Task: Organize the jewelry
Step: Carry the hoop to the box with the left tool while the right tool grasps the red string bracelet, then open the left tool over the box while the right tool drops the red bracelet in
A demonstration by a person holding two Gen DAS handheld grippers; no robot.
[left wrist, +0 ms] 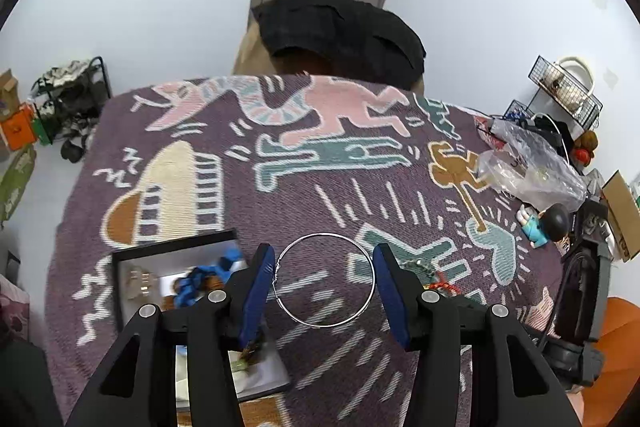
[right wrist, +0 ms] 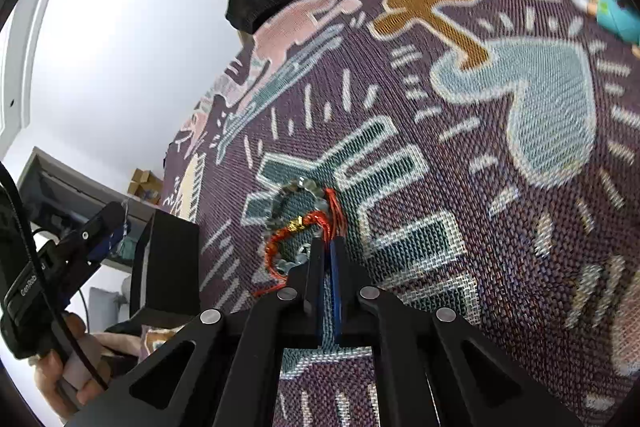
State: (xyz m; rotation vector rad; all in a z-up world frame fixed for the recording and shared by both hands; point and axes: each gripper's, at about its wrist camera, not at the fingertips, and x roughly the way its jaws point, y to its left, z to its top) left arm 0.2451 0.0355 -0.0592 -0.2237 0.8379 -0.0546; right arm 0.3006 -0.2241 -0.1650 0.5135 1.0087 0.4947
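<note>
While the left tool (left wrist: 325,287) holds a thin silver hoop (left wrist: 325,281) across its half-spread blue pads (left wrist: 258,291), the ring touches both of them and hangs above the purple patterned cloth (left wrist: 280,195) that covers the desk. To the left of that tool sits a black-rimmed jewelry box (left wrist: 132,255) with a pale lining; blue and brown pieces lie inside it, too blurred to name.

From the right wrist camera, the right tool (right wrist: 329,247) has its 2 pads pressed together, tips down at a red cord bracelet (right wrist: 304,227) with a small gold bead. Red strands run up right beside the tips, and they seem to be pinched between the pads, though the contact is hard to make out. A second bracelet of pale grey-green beads (right wrist: 296,187) loops around the same spot on the cloth, tangled with the red one.

At the far right edge of the desk lie a clear plastic bag (left wrist: 532,167) and a small figurine (left wrist: 544,223) in blue with a dark head. A hand (right wrist: 68,363) grips the left tool's handle.
</note>
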